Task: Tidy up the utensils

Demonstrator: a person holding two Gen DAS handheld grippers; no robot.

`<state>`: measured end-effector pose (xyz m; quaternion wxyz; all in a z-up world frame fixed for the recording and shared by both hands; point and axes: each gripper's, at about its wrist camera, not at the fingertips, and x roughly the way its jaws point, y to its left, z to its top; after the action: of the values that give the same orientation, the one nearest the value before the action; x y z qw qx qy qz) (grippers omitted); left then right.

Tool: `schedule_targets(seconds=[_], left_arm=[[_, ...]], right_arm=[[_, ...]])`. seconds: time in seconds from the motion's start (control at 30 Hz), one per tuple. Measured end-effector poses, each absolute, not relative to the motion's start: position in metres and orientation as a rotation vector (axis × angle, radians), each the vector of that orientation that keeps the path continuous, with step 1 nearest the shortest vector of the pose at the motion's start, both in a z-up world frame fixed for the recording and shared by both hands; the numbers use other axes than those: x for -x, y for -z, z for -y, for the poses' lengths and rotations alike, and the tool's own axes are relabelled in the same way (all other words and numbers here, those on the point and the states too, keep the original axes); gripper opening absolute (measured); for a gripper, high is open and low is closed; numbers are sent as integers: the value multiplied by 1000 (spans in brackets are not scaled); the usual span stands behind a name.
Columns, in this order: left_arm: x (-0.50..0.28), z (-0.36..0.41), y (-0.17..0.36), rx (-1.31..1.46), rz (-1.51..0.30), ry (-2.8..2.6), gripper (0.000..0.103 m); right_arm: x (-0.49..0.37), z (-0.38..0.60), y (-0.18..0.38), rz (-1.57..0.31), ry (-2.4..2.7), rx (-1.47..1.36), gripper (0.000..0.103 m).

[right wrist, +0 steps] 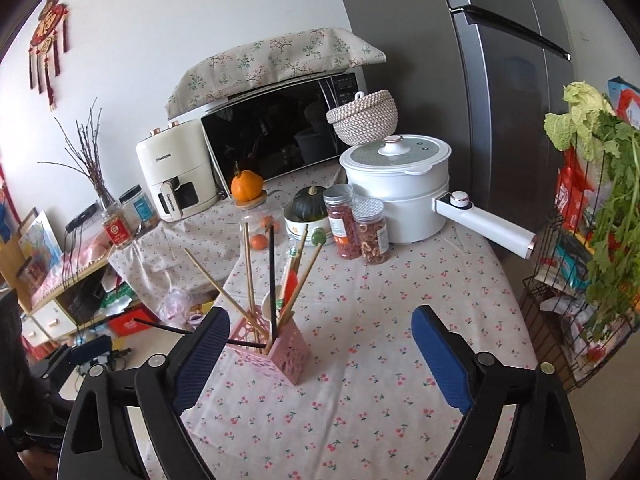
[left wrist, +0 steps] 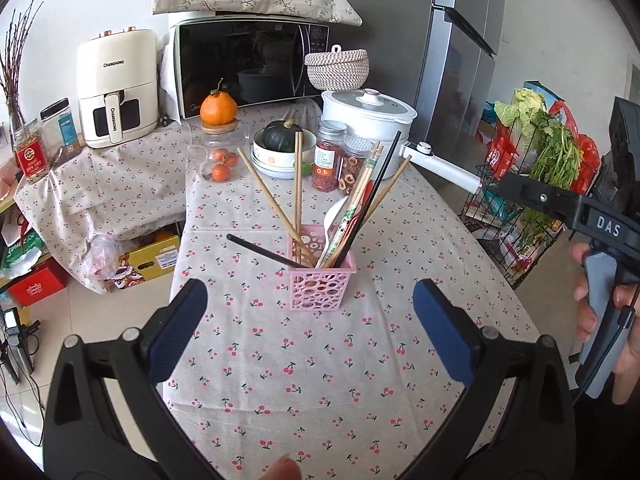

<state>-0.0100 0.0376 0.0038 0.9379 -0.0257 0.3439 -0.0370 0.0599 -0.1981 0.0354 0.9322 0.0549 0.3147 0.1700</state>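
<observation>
Ahead of both my empty, wide-open grippers, left gripper [left wrist: 310, 332] and right gripper [right wrist: 320, 356], the pink holder [left wrist: 322, 282] stands on the tablecloth [left wrist: 320, 380], chopsticks [left wrist: 298, 184] fanning upward, one black chopstick [left wrist: 260, 249] lying nearly flat leftward, nearer my right jaws.

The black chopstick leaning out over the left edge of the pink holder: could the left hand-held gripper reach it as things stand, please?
Probably yes. The left hand-held gripper is open and empty, only bare tablecloth lies between it and the black chopstick, and that stick's free end juts clear of the pink holder.
</observation>
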Motion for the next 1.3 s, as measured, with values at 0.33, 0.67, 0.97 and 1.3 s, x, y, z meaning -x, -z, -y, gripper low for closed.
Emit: schedule_targets(seconds=[0.33,0.67,0.97,1.3], left_arm=[[20,-13,-3,21,-701,-1,102],[21,3,-6,2,-673,7,102],[19,4,-4,3,-678,7,102],[20,2,-5,2,-673,2,102]], right_arm=[[-12,225,-35,-619,-238,-32,103],[-7,220,-31,-633,-211,19,103],[-12,223,-29,-644,-202,3,103],[-13,220,-30,-644,-205,7,103]])
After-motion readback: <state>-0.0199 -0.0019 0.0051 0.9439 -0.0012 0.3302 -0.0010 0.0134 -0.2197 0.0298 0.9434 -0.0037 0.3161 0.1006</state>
